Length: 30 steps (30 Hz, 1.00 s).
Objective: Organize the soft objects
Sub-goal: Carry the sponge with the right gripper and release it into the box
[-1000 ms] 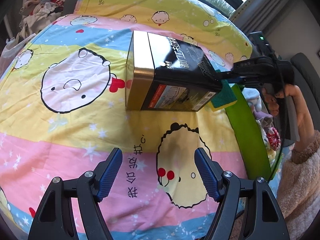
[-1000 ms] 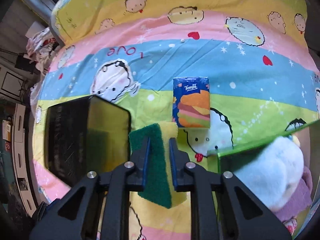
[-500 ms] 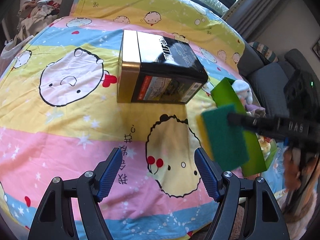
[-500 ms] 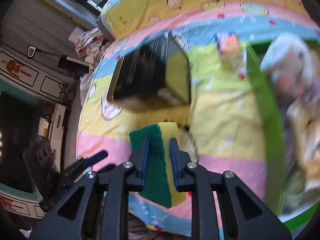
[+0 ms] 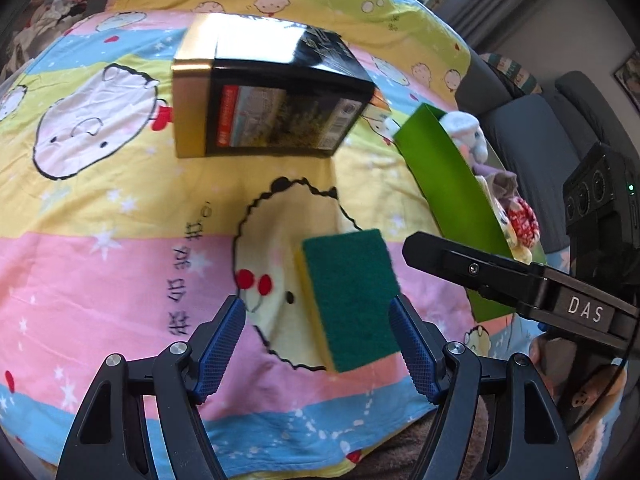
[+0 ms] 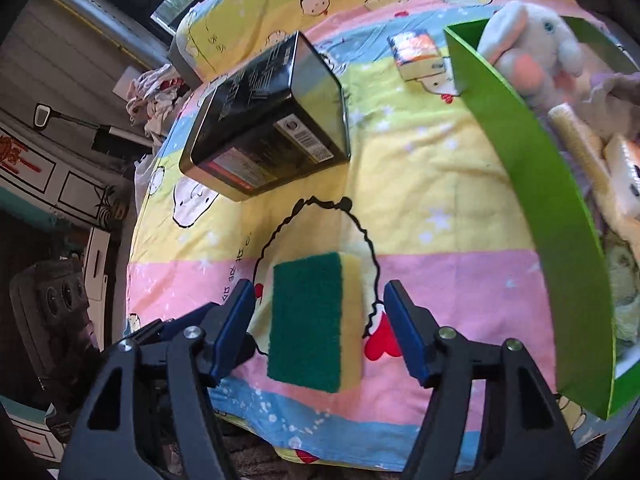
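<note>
right wrist | sponge (image 6: 316, 320) loose between just-opened right gripper (image 6: 320, 328) jaws, long axis along fingers | left gripper (image 5: 316, 344) wide open, empty, right fingertip (image 5: 404, 332) at sponge edge | green box (image 6: 532, 184) right of sponge

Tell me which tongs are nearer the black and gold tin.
Neither clearly. The left tongs and right tongs both hang open over the sponge at the near edge, with the tin well beyond both.
</note>
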Motion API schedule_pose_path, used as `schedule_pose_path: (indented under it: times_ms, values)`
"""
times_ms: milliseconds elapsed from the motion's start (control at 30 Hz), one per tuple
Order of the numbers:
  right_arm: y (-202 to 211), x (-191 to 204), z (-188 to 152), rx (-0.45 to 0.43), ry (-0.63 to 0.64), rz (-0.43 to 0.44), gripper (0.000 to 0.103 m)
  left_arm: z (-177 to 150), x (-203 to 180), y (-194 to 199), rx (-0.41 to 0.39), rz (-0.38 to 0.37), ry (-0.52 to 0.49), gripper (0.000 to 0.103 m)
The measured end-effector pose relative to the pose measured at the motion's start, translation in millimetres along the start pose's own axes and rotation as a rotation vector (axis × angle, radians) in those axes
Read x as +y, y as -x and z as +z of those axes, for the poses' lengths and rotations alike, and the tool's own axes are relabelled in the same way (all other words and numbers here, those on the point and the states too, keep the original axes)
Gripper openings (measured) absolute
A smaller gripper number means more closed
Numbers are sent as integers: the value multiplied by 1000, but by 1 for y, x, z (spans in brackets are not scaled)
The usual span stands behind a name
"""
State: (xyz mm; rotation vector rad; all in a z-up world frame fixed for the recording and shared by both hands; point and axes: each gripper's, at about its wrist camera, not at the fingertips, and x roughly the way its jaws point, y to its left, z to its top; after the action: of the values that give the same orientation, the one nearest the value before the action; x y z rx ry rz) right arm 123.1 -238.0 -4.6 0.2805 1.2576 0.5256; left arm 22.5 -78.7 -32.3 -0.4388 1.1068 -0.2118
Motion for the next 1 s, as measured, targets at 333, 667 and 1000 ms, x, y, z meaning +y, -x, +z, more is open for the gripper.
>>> schedule_pose_path:
  times_ms: [333,667,1000]
  values:
    - [-24,-19,-17,57,-77,78,43,-11,-28,-24,33,26,-91,28]
    - [27,-28,-15,-108,-112,89,40,3,-71,2,-67,5,-219,23]
    - [136,-80,17,-392,-168,-16,40,54,-177,0,-165,-129,-415,23]
